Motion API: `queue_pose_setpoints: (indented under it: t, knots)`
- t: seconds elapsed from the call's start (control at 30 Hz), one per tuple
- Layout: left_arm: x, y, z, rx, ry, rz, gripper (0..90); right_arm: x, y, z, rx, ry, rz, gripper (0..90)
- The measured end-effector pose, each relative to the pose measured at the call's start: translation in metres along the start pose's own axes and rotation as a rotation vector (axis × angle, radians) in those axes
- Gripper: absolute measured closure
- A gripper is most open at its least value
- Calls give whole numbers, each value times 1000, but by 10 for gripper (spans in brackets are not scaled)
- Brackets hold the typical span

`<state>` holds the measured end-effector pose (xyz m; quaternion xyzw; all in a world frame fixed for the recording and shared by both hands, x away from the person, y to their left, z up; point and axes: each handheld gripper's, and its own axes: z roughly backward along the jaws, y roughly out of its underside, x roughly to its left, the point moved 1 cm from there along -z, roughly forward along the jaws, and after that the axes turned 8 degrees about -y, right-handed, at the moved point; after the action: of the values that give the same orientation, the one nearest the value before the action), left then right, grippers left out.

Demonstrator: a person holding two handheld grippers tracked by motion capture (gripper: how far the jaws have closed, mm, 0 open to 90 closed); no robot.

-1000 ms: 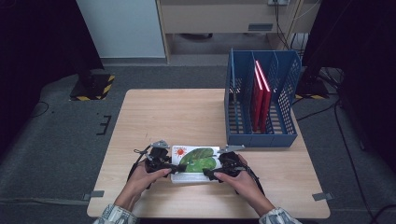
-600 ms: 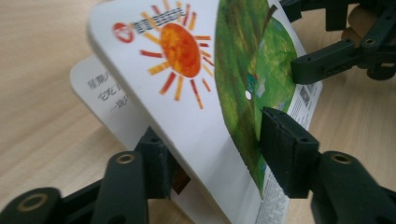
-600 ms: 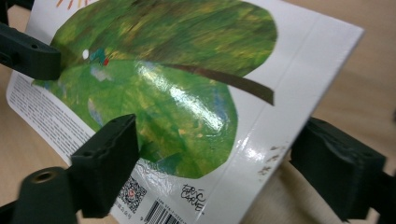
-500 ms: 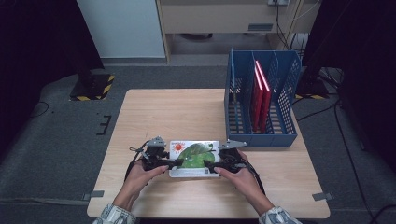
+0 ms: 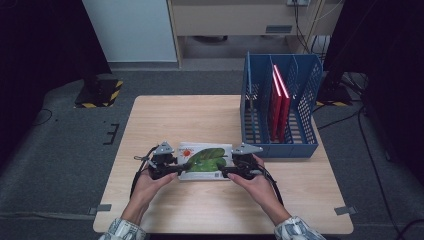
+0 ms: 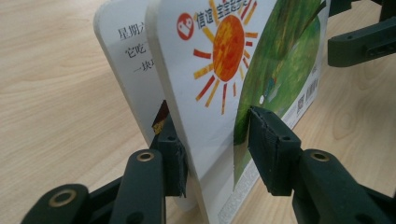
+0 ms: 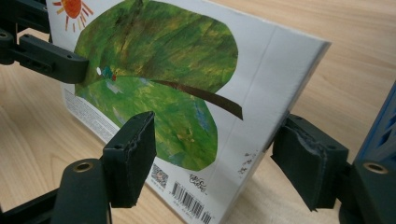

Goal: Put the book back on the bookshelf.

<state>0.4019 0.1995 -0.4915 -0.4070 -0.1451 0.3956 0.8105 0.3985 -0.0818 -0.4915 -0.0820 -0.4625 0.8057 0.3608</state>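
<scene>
Wooden table point(image 5: 200, 115), grey floor point(image 5: 60, 150); left tongs point(image 6: 217, 149) clamp book point(image 6: 261, 60), right tongs point(image 7: 215, 158) closing, loose around it.

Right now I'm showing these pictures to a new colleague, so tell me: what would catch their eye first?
The white board book with a big green leaf and an orange sun stands out, lifted off the pale wooden table near its front edge between the left claw and the right claw. In the left gripper view, the pads clamp the cover while another page splays open behind. Next, the blue mesh file rack at the table's right holds two red books.
</scene>
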Motion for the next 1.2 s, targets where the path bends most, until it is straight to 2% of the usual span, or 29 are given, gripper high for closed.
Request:
queue_pose_setpoints:
  t: [0.23, 0.47, 0.77, 0.83, 1.13, 1.2]
  knots:
    - [6, -3, -4, -19, -57, -16, 576, -1, -10, -3, -9, 22, 16, 327]
    - [5, 2, -2, -22, -78, -7, 556, 2, -10, 0, -13, 6, 40, 339]
    - [8, 9, 3, -10, -123, 7, 479, 15, -5, 8, 0, -47, 75, 355]
    - [10, 10, 5, -21, -127, 31, 461, 21, -4, 10, 2, -67, 89, 356]
    - [16, 11, 10, -54, -154, 65, 407, 31, -4, 13, 23, -105, 94, 391]
    - [18, 12, 11, -54, -162, 72, 383, 35, -5, 12, 28, -116, 108, 390]
